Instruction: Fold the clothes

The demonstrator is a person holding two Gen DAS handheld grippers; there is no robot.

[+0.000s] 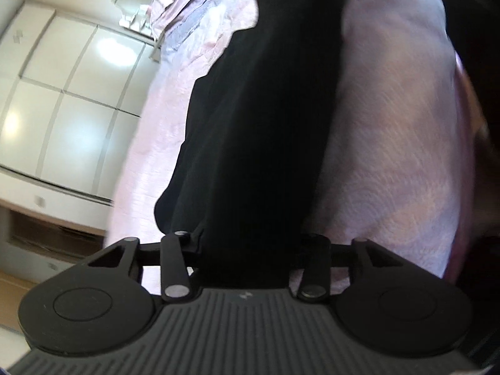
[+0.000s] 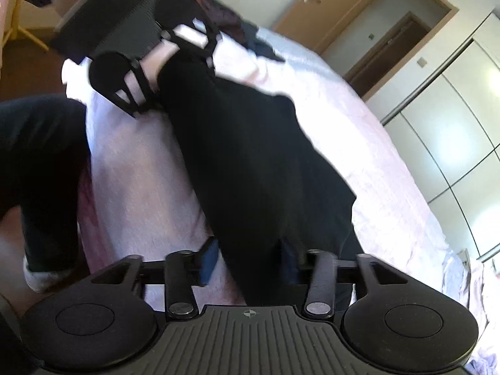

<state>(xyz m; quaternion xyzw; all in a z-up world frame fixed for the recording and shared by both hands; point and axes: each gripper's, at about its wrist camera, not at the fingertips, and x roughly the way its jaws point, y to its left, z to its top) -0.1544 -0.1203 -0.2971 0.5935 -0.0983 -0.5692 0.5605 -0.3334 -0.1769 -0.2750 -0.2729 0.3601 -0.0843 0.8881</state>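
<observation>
A black garment (image 1: 259, 118) stretches as a long band over the pink bed cover (image 1: 400, 143). It also shows in the right wrist view (image 2: 250, 162), running from one gripper to the other. My left gripper (image 1: 250, 250) is shut on one end of the garment; its fingers are hidden under the cloth. It shows from outside in the right wrist view (image 2: 168, 72). My right gripper (image 2: 250, 256) is shut on the other end, with a blue pad (image 2: 207, 261) showing beside the cloth.
White wardrobe doors (image 1: 72, 93) stand beyond the bed, also in the right wrist view (image 2: 453, 131). Crumpled pink and lilac bedding (image 1: 193, 15) lies at the far end. A dark heap of clothes (image 2: 237, 22) lies on the bed. A wooden door (image 2: 384, 40) is behind. The person's leg (image 2: 40, 162) is at left.
</observation>
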